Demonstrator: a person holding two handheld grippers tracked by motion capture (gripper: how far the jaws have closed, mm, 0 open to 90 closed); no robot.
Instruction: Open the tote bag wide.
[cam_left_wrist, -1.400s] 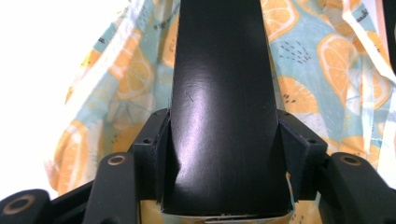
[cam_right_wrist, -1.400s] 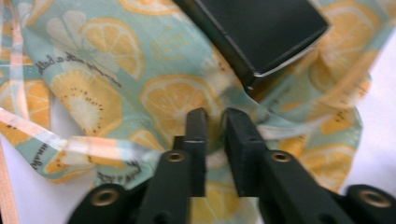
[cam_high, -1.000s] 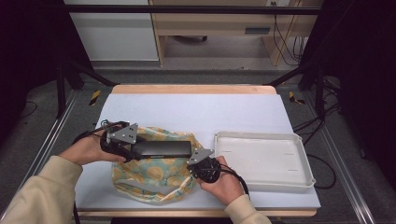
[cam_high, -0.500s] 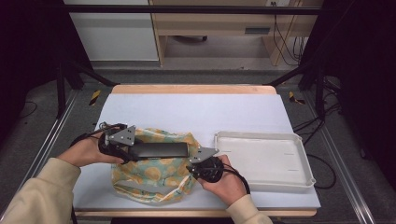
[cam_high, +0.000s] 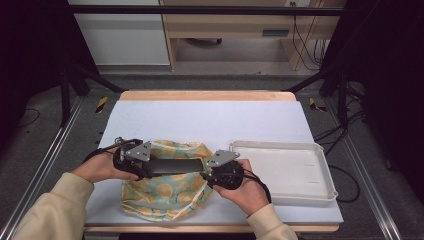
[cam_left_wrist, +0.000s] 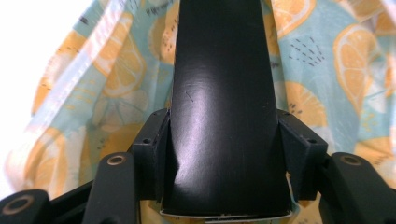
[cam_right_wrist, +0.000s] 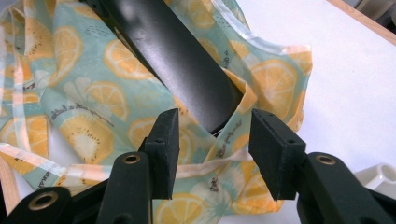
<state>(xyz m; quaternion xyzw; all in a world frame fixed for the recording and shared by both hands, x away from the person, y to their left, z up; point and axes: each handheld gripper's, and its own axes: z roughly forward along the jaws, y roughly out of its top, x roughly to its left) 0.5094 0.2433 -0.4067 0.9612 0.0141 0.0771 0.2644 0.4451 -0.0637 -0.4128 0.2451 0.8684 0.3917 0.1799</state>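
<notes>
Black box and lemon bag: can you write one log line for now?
left hand-held gripper: shut on black box | right hand-held gripper: jaws just opened, empty | lemon bag: under box

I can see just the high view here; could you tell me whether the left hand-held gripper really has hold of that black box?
Observer: Yes, the left hand-held gripper has both pads pressed on the sides of the black box.
Operator: Thank you. Is the right one gripping the cloth?
Observer: No, the right hand-held gripper has just been opening; its pads stand apart over the lemon-print cloth, pressing nothing.
Operator: Where is the box's far end?
Observer: It is tucked under a fold of the cloth.
</notes>
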